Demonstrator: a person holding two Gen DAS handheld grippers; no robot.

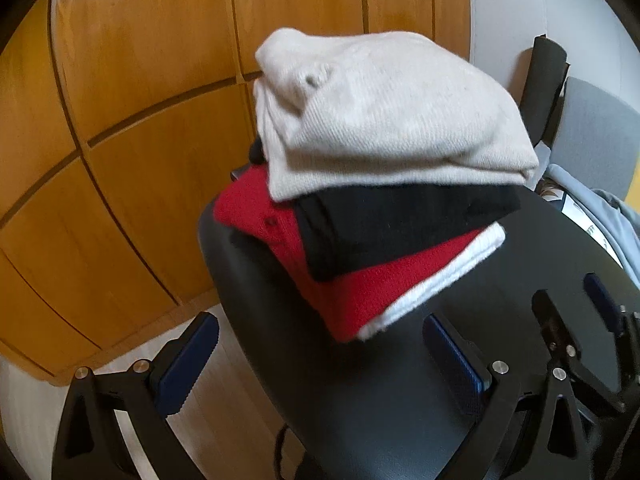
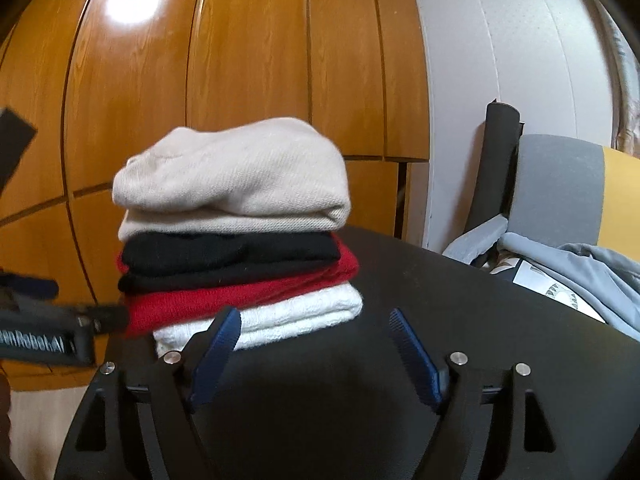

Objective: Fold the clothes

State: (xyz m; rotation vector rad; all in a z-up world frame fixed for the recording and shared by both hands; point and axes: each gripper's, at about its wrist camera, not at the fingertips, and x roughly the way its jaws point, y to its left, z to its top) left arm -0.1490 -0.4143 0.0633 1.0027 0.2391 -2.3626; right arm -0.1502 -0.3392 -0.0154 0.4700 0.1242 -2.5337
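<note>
A stack of folded clothes stands on the black table (image 2: 440, 300). A beige knit (image 2: 232, 176) lies on top, then a black garment (image 2: 228, 256), a red one (image 2: 240, 296), and a white one (image 2: 300, 316) at the bottom. My right gripper (image 2: 314, 314) is open just in front of the stack, low over the table, its left pad before the white garment's edge. My left gripper (image 1: 320, 320) is open at the stack's left corner, with the table edge between its fingers. In the left wrist view the beige knit (image 1: 380, 112) tops the stack and the right gripper (image 1: 572, 296) shows at the right.
Wooden cabinet doors (image 2: 240, 60) stand behind the table. At the right are a grey chair back (image 2: 560, 188), a dark rolled mat (image 2: 500, 140) against the white wall, and a loose grey-blue garment (image 2: 592, 276) beside the table's right edge.
</note>
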